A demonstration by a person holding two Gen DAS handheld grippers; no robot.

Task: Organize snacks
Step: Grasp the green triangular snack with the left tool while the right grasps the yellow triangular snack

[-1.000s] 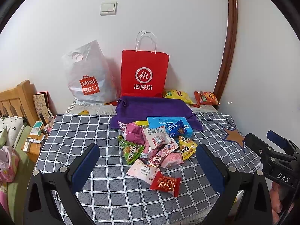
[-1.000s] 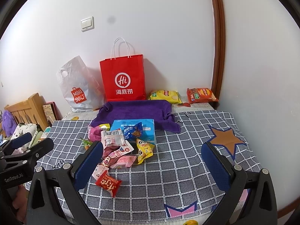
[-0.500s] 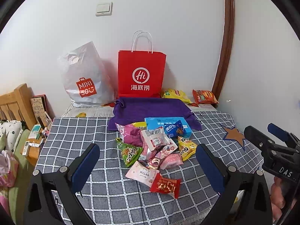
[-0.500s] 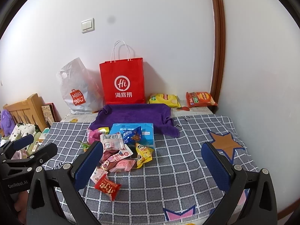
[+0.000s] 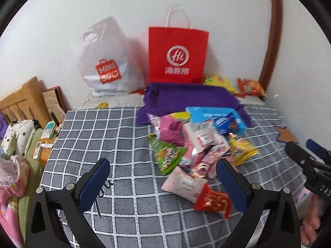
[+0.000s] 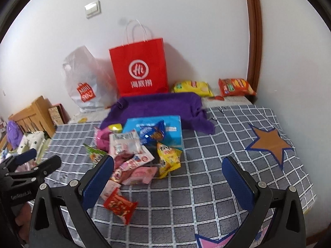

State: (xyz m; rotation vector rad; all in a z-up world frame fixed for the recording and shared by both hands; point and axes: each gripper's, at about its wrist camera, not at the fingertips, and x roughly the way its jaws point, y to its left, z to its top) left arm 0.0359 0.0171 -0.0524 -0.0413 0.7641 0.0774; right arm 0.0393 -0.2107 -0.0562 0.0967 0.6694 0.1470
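— Both sets of jaws spread wide, empty: left gripper (image 5: 161,177), right gripper (image 6: 168,170), above the checked grey blanket's (image 6: 217,186) near edge.

— And the heap of crinkly snack packets (image 5: 198,144)?

— Mid-blanket. Light, slippery, probably crushable. I'd pinch the small red foil packet (image 5: 213,199) by its sealed edge.

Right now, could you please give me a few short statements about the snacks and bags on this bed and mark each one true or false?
1. The red paper bag with white handles stands upright against the wall. True.
2. The left gripper is clamped on a snack. False: it is open and holds nothing.
3. The small red foil packet lies nearest the cameras. True.
4. The purple towel covers the snack pile. False: it lies behind the pile.
5. The right gripper is open. True.
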